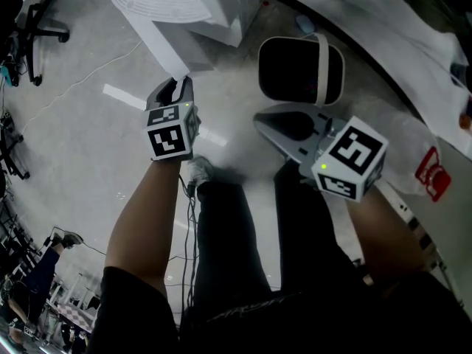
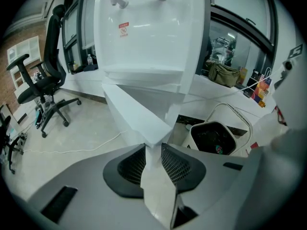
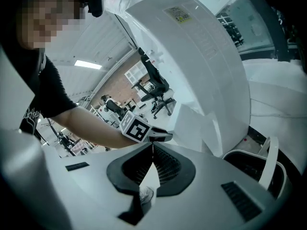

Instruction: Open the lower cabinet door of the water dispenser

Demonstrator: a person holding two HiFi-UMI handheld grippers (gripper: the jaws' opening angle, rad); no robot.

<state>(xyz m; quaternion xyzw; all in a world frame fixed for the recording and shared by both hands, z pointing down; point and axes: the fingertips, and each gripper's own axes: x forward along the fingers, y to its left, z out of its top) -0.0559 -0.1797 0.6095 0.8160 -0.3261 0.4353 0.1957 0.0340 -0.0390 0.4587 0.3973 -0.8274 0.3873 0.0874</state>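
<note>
Left claw (image 2: 153, 150) is pinching the free edge of the lower cabinet door (image 2: 136, 114). The white panel runs straight in between the jaws and both of them press on it. The door's swung well out from the water dispenser (image 2: 144, 37) and stands at an angle to its front, so the cabinet is open. I can't see into it from any of my feeds though, there's only a dark strip behind the door, so no idea what's in there.

Right claw (image 3: 152, 146) has its tips pressed together with nothing in them. It's off to the right, apart from the door.

The one container I can actually look into is the white bin (image 2: 194, 132) on the floor beside the dispenser. It's dark inside, with some small colourful thing at the bottom, too small for me to say what.
</note>
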